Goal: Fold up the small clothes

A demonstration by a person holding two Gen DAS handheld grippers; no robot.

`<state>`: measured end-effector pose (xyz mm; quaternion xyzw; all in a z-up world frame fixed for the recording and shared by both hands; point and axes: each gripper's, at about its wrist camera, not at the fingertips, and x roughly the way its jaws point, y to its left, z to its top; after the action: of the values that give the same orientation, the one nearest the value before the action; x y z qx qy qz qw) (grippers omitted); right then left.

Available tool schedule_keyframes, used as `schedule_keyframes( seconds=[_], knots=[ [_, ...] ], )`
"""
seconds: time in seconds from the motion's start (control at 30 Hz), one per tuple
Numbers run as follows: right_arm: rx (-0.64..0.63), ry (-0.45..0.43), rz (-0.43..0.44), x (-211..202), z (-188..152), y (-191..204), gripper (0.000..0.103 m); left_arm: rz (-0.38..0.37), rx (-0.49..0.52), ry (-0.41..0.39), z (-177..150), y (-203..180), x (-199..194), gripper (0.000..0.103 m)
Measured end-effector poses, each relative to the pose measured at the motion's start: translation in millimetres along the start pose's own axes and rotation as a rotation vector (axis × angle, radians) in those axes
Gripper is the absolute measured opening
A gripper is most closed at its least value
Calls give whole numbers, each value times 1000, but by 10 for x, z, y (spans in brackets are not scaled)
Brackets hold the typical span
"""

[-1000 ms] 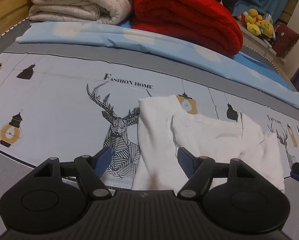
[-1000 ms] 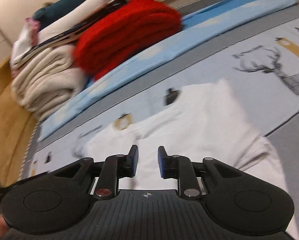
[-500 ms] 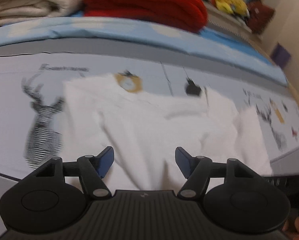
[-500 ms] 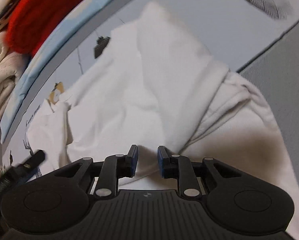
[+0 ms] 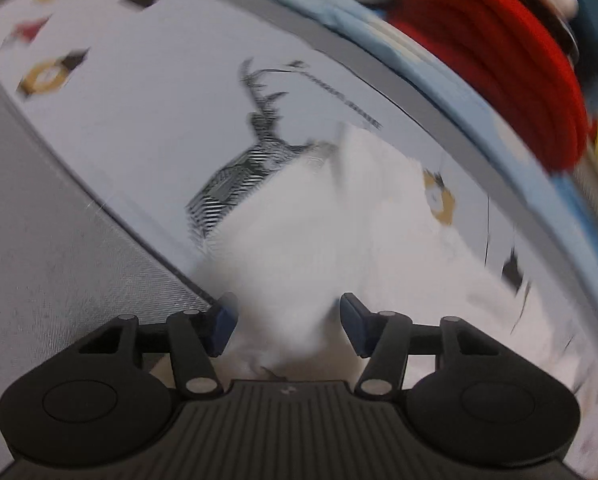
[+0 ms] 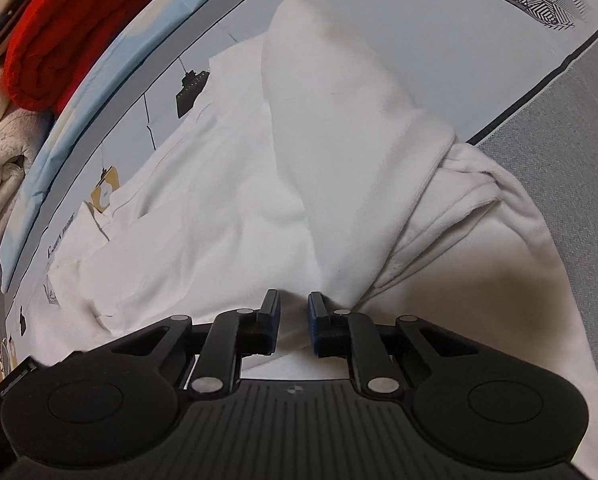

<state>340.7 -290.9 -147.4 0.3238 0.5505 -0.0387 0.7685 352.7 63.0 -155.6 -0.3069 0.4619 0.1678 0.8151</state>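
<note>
A white shirt (image 6: 227, 184) lay rumpled on the bed (image 5: 147, 128), on its printed sheet, partly doubled over. Both tongs were down at its near edge, so the step in hand looked like taking hold for a fold. The left tongs (image 5: 287, 322) were closing with a bunched hump of shirt between the blue pads (image 5: 223, 320), not yet plainly pinched. The right tongs (image 6: 293, 320) were closing too, narrow, cloth in the gap; a firm grip could not be told. Next, likely, both must clench the hem, then lift and carry it evenly across.
</note>
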Motion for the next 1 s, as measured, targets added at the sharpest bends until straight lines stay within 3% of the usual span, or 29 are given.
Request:
schedule_keyframes(
  seconds=[0.1,0.17,0.23,0.3,0.4,0.43,0.53,0.6,0.63,0.7,0.73,0.83,0.9,0.97,1.0],
  knots=[
    [-2,-5,-11,-13,-19,16,14,-72,-62,38,130,105,76,61],
    [-9,-8,-17,-6,-23,39,14,-72,-80,39,197,143,101,50],
    [-7,-13,-16,-17,-27,55,17,-32,-69,42,251,140,104,14],
    [0,-18,-15,-43,-34,63,18,14,-58,28,260,142,62,10],
    [0,-19,-13,-63,-37,74,19,-23,9,2,278,13,-39,7],
    [4,-19,-11,-66,-32,69,19,-85,46,-15,296,-58,-114,6],
    [23,-33,-13,-94,0,33,19,-394,160,-139,410,-323,-519,6],
    [50,-65,-1,-157,28,-15,18,-510,175,-266,461,-312,-839,6],
    [63,-90,12,-200,38,-32,18,-534,154,-322,475,-247,-960,6],
    [78,-156,21,-304,57,-48,18,-499,86,-337,460,-85,-982,7],
    [77,-187,4,-344,72,-54,18,-445,38,-300,447,10,-892,7],
    [111,-228,-82,-374,116,-146,18,-183,-47,-68,406,261,-402,16],
    [166,-230,-129,-364,152,-254,18,-24,-96,73,392,439,-106,17],
    [191,-252,-156,-396,181,-323,18,18,-142,89,413,591,-69,18],
    [183,-271,-172,-422,205,-329,18,12,-134,78,459,594,-91,25]
  ],
)
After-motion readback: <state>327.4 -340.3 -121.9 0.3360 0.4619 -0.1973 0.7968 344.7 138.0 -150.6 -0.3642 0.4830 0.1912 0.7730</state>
